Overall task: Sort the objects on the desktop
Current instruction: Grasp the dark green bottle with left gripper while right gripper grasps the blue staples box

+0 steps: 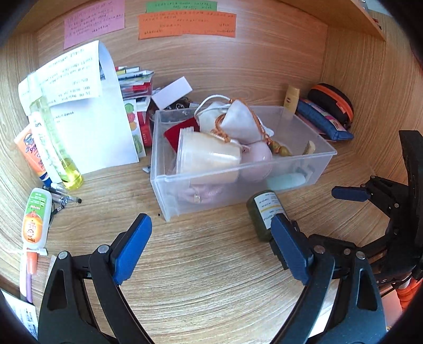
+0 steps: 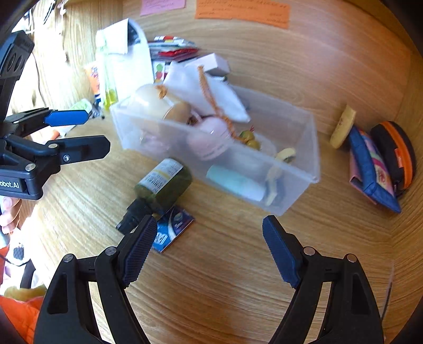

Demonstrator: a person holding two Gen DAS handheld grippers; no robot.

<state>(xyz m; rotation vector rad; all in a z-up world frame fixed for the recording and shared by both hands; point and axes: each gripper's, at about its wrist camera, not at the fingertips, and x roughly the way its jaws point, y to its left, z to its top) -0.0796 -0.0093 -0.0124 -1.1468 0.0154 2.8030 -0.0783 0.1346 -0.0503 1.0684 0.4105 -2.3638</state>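
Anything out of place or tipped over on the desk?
Yes: the dark green bottle lies on its side on the desk in front of the clear bin, partly on a small blue packet. Both sit outside the bin.

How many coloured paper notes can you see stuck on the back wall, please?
3: a pink note at the left, a green note at the top middle, and an orange note just below the green one, overlapping it. Others may lie outside the view.

left tool (image 1: pixel 211 243) wide open, right tool (image 2: pixel 208 248) open, empty
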